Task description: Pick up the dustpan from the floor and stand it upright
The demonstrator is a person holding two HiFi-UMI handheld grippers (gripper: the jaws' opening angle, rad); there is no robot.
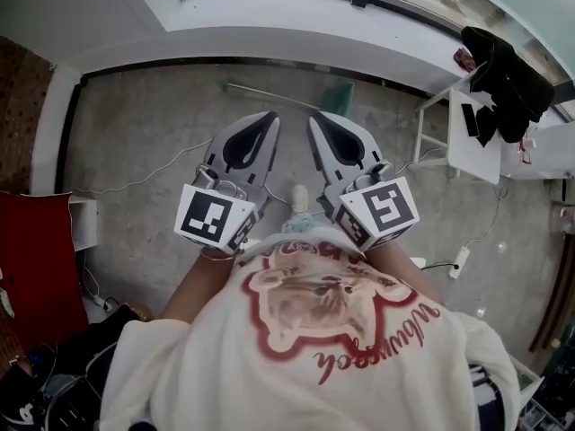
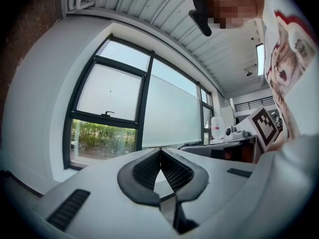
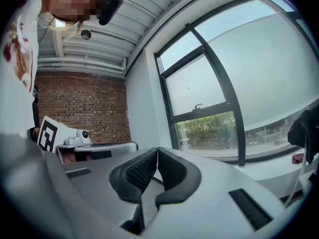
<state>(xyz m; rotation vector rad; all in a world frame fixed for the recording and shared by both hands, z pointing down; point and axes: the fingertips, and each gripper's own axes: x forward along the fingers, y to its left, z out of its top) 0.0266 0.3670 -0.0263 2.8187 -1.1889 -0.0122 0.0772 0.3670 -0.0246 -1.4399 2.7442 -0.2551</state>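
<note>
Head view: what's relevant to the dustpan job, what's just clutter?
Job: dustpan, lying on the floor by the window wall; left gripper and right gripper, both shut and empty.
Clutter: black garment on the white table; power strip; cable across the floor.

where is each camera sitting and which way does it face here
Head view: on the person's head, facing steeply down at the floor; shows the shirt, left gripper and right gripper, with the dustpan lying ahead.
Left gripper view: on the left gripper, facing level at the window; own shut jaws, shirt at right.
Right gripper view: on the right gripper, facing level at the window and brick wall; own shut jaws, shirt at left.
Shared: both gripper views see the same window, and each shows the other's marker cube.
</note>
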